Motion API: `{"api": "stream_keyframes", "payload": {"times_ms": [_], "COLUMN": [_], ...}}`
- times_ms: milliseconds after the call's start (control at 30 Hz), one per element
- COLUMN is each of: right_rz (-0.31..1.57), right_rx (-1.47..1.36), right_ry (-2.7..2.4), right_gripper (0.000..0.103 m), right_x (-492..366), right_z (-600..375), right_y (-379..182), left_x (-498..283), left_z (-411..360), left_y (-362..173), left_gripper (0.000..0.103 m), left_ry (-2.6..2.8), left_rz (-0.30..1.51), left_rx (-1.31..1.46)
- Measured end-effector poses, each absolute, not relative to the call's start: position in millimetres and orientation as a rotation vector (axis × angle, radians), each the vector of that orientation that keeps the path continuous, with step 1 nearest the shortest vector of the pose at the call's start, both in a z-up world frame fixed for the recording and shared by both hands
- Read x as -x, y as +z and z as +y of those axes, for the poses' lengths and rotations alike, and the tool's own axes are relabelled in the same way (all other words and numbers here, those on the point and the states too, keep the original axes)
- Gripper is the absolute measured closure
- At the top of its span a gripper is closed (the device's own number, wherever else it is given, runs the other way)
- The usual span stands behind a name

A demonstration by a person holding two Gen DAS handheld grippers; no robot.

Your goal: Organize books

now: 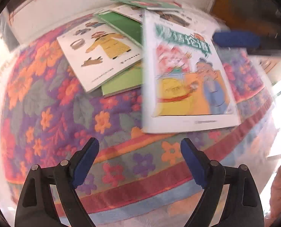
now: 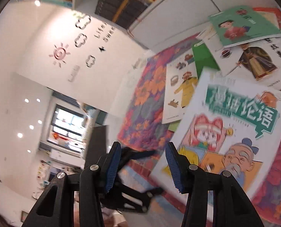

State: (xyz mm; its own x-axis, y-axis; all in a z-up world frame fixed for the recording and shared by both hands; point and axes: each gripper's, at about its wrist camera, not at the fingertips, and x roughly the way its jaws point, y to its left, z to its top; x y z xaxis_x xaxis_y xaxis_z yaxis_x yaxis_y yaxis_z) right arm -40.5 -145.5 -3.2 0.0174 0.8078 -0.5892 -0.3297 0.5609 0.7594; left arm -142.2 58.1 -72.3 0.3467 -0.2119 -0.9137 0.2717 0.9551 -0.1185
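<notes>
Seen from the left wrist, the left gripper (image 1: 139, 151) is held above the near edge of a flowered rug (image 1: 51, 102), its blue-padded jaws spread wide with nothing between them. On the rug, a white book with a yellow-robed figure (image 1: 100, 54) is laid over a light green book (image 1: 123, 81), and a darker green book (image 1: 125, 25) is tucked behind it. To the right, a large white comic book with a green title banner (image 1: 187, 79) is lying flat, blurred, overlapping the others' edges. Above its top right corner the right gripper (image 1: 237, 38) is seen as a blue smear.

From the right wrist, the right gripper (image 2: 143, 158) is seen with its jaws partly apart and empty. The left gripper (image 2: 132, 172) is visible just beyond it, low over the rug's edge. The comic book (image 2: 235, 132) is lying right of the jaws, apart from them. Further back, a green-covered book (image 2: 244, 26) is resting atop the scattered pile, beside a white book showing a dark-robed figure (image 2: 257, 62)
</notes>
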Motion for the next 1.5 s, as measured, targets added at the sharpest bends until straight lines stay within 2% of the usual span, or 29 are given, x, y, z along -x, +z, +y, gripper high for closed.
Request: {"api": "stream_keyframes", "payload": {"times_ms": [133,300,433,633,667,700,833,1033,1500], "right_rz": [1.295,1.321,1.371,1.356,1.338,1.327,1.297,1.261,1.191], "right_rx": [-0.364,-0.307,-0.293,-0.371,-0.400,-0.422,-0.369,-0.345,-0.247], "right_ry": [0.734,0.477,0.388,0.447,0.447,0.453,0.436,0.508,0.602], "right_gripper": [0.055,0.055,0.054,0.055,0.059,0.073,0.078,0.081,0.081], "right_x": [45,50,46,40,38,37,40,41,34], "right_z": [-159,-202,-219,-226,-226,-225,-210,-171,-66], "right_y": [-15,-34,-58,-76,-77,-78,-70,-39,-5], "left_x": [134,116,88,75,77,77,82,86,93], "left_z": [78,53,36,30,30,31,46,75,156], "left_y": [-65,-71,-87,-91,-90,-90,-80,-57,-33], "left_gripper": [0.017,0.017,0.036,0.037,0.040,0.041,0.050,0.050,0.050], "left_ry": [-0.349,-0.399,-0.400,-0.383,-0.384,-0.371,-0.365,-0.355,-0.266], "left_rz": [1.147,1.140,1.195,1.217,1.208,1.203,1.158,1.093,1.020], "left_rx": [0.031,0.116,0.202,0.206,0.208,0.199,0.206,0.215,0.254]}}
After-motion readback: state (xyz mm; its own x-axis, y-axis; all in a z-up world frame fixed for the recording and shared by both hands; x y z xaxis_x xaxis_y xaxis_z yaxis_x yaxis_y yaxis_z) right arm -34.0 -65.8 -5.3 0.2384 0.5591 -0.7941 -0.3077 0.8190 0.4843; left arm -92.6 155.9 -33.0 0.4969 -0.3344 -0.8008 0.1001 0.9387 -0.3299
